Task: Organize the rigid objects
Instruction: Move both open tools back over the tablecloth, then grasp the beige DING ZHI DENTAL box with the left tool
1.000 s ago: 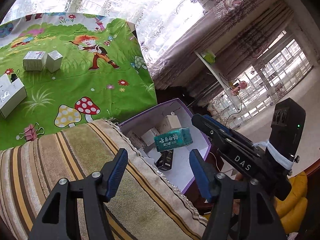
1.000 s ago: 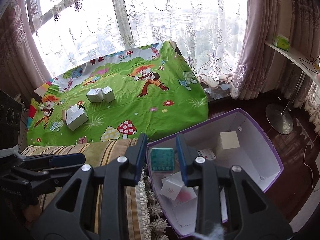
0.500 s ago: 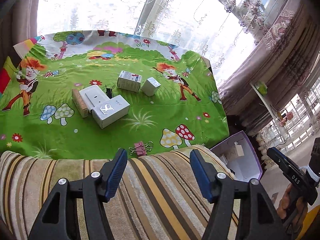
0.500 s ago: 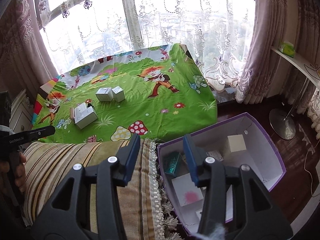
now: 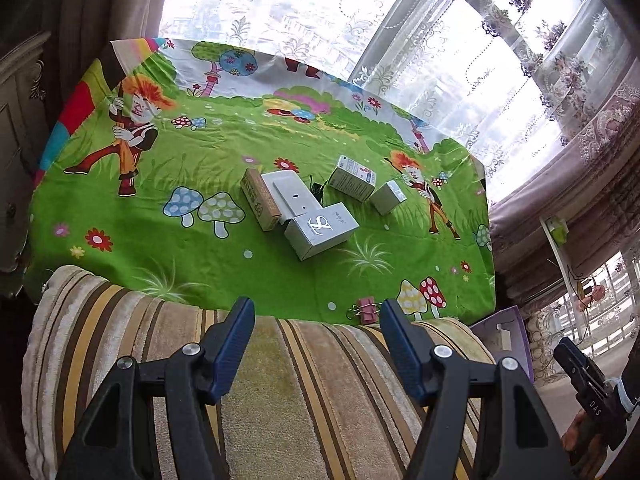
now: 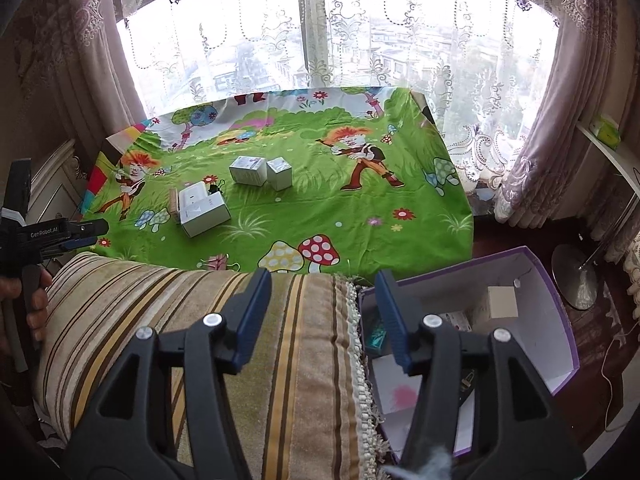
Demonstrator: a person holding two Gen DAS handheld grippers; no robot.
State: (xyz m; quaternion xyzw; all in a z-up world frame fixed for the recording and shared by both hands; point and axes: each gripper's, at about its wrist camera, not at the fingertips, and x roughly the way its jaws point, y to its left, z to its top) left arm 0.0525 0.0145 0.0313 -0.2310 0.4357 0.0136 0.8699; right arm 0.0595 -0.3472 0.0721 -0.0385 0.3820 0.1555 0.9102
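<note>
Beyond the striped cushion (image 5: 280, 392), five small boxes (image 5: 320, 232) cluster mid-tabletop (image 5: 200, 280) on the cartoon cloth, a pink binder clip (image 5: 366, 310) near its front edge. Left gripper (image 5: 318, 344) — fingers spread, empty. Right gripper (image 6: 323, 308) has just been opening, nothing between its fingers; teal box (image 6: 376, 336) lies in the purple bin (image 6: 560, 320). Risk: boxes touch — closing on one may shove its neighbour.

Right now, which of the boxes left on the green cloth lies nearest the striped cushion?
The silver-grey box with the swirl logo: it sits at the front of the cluster, ahead of the white box and tan carton behind it.
</note>
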